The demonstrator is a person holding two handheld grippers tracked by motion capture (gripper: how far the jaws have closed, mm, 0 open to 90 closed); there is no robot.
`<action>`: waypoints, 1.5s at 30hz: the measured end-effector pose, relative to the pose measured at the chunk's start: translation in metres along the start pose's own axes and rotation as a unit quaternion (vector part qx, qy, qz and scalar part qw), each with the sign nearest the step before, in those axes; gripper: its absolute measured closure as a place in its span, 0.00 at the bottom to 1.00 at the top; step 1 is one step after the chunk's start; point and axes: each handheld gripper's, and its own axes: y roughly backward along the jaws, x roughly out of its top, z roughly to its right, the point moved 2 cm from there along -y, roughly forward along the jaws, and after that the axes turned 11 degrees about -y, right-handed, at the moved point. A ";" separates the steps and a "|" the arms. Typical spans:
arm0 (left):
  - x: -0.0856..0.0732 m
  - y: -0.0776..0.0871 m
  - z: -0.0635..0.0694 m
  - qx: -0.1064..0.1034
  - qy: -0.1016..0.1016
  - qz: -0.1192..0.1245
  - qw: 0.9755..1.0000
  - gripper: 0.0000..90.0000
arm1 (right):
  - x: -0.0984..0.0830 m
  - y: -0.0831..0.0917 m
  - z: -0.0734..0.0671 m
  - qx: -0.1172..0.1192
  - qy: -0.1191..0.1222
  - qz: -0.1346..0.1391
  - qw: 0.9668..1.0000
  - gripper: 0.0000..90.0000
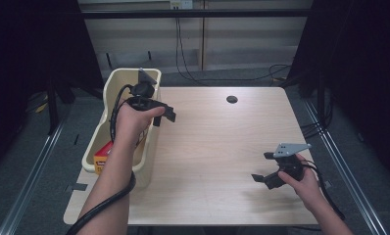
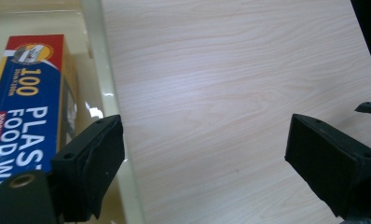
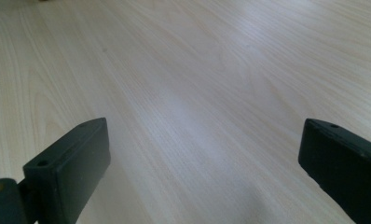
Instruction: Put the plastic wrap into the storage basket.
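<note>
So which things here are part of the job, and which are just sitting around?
Part of the job:
- box of plastic food wrap
- cream plastic bin holding it
- left gripper, open, at the bin's edge

Just there:
- right gripper, open over bare table
- wooden table
- round hole in the table

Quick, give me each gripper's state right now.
Left gripper: open, nothing between its jaws, beside the bin that holds the food wrap box.
Right gripper: open, holding nothing, above the bare table.
</note>
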 end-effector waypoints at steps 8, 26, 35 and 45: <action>0.002 -0.012 0.013 -0.013 -0.025 0.000 1.000 0.11 | 0.000 -0.001 0.000 0.001 0.001 -0.002 1.000 0.02; -0.005 -0.047 0.032 -0.039 -0.041 0.001 0.998 0.11 | -0.001 -0.002 -0.001 0.002 0.004 -0.005 1.000 0.02; -0.012 -0.060 0.039 -0.054 -0.046 0.003 0.997 0.11 | -0.001 -0.002 -0.001 -0.001 0.006 -0.006 1.000 0.02; -0.019 -0.076 0.045 -0.066 -0.053 -0.007 0.996 0.11 | -0.002 -0.004 -0.002 -0.003 0.007 -0.008 1.000 0.02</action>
